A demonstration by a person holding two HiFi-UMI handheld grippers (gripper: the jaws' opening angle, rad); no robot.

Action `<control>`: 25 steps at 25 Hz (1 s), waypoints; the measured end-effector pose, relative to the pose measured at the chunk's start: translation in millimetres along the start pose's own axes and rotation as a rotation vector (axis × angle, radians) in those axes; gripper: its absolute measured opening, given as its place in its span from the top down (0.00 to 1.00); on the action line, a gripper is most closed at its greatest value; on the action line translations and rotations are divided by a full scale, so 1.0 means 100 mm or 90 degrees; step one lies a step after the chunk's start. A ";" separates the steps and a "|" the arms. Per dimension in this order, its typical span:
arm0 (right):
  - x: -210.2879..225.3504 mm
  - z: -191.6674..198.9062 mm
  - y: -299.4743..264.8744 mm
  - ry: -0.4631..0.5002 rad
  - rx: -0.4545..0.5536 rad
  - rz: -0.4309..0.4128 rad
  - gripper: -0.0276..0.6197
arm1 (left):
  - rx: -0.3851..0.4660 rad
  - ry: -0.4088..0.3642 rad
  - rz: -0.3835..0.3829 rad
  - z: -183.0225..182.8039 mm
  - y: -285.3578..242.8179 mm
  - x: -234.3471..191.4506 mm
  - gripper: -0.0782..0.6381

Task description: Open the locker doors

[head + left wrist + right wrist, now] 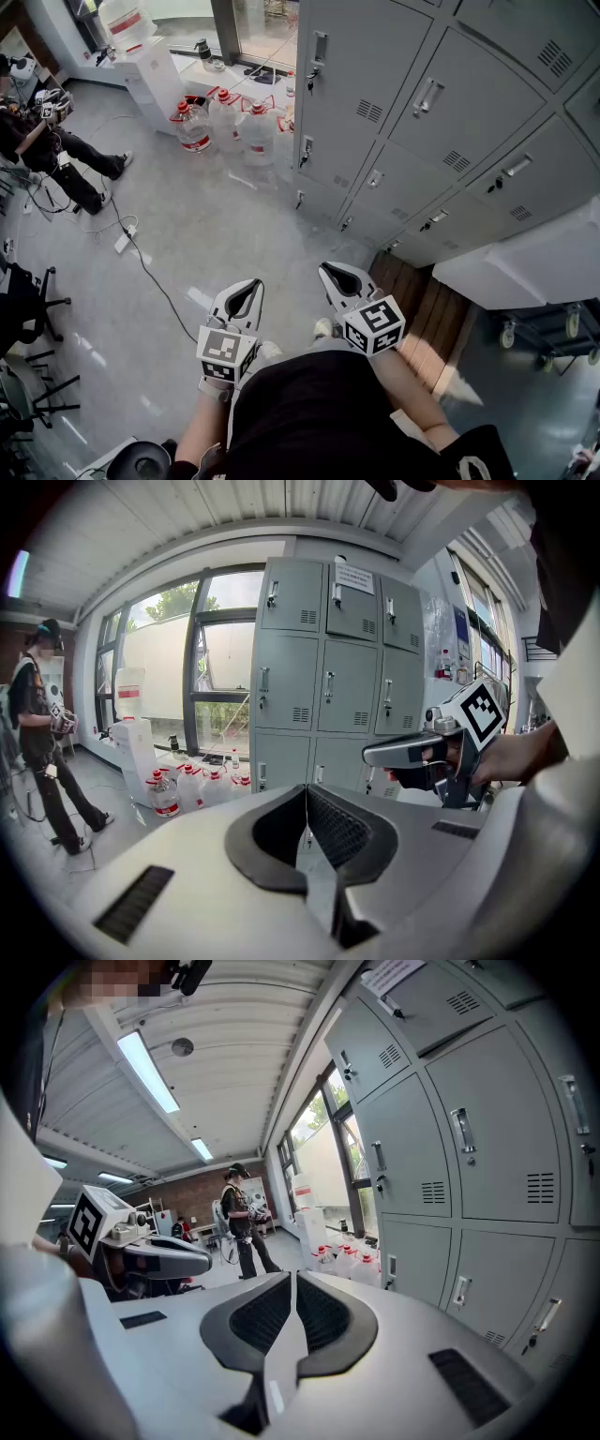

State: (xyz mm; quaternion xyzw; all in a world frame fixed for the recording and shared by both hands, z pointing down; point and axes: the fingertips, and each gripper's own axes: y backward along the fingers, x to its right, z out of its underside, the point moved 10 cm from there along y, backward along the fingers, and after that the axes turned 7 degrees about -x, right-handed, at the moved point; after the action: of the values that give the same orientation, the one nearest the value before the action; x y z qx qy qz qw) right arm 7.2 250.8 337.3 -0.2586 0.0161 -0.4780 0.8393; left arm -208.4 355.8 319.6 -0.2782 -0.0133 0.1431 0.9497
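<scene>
A bank of grey metal lockers (375, 75) fills the upper right of the head view, every door shut, each with a small handle and vent slots. It also faces me in the left gripper view as the lockers (328, 677), and runs along the right of the right gripper view as the lockers (487, 1147). My left gripper (254, 284) and right gripper (325, 271) are held side by side in front of my body, well short of the doors. Both are shut and hold nothing; the left gripper (305, 790) and the right gripper (292, 1277) show their pads meeting.
Several large water bottles (225, 122) stand on the floor by the lockers' left end, beside a white dispenser (150, 66). A person (47, 141) stands far left. A cable (141, 262) crosses the floor. A wooden pallet (422, 319) and a white cart (534, 272) lie right.
</scene>
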 end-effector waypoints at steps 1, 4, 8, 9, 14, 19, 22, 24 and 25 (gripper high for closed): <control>0.08 0.01 0.04 -0.002 0.000 0.002 0.89 | 0.004 -0.002 0.000 0.00 -0.08 0.04 0.86; 0.32 0.03 0.14 -0.006 0.001 0.002 0.89 | 0.016 -0.006 0.000 -0.07 -0.29 0.17 0.86; 0.67 0.02 0.24 -0.015 0.010 -0.002 0.89 | 0.016 -0.014 0.003 -0.24 -0.54 0.37 0.86; 0.76 0.03 0.26 -0.026 0.017 -0.004 0.89 | 0.014 -0.014 0.002 -0.27 -0.60 0.42 0.86; 1.15 0.07 0.34 -0.069 0.024 0.000 0.89 | 0.008 -0.003 -0.012 -0.44 -0.87 0.58 0.86; 1.33 0.13 0.32 -0.096 0.018 0.020 0.89 | -0.011 -0.009 -0.018 -0.48 -1.04 0.53 0.86; 1.42 0.15 0.24 -0.104 0.010 0.032 0.89 | -0.020 0.000 -0.017 -0.43 -1.22 0.42 0.86; 1.48 0.13 0.13 -0.115 0.006 0.043 0.89 | -0.025 -0.001 -0.011 -0.44 -1.36 0.29 0.86; 1.52 0.11 0.07 -0.120 0.005 0.049 0.89 | -0.026 -0.003 -0.007 -0.47 -1.43 0.22 0.86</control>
State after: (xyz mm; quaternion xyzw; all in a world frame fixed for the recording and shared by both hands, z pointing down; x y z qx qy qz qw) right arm 97.9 135.2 377.1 -0.2984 -0.0548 -0.4190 0.8558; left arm -144.9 221.9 355.3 -0.2972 -0.0203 0.1383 0.9445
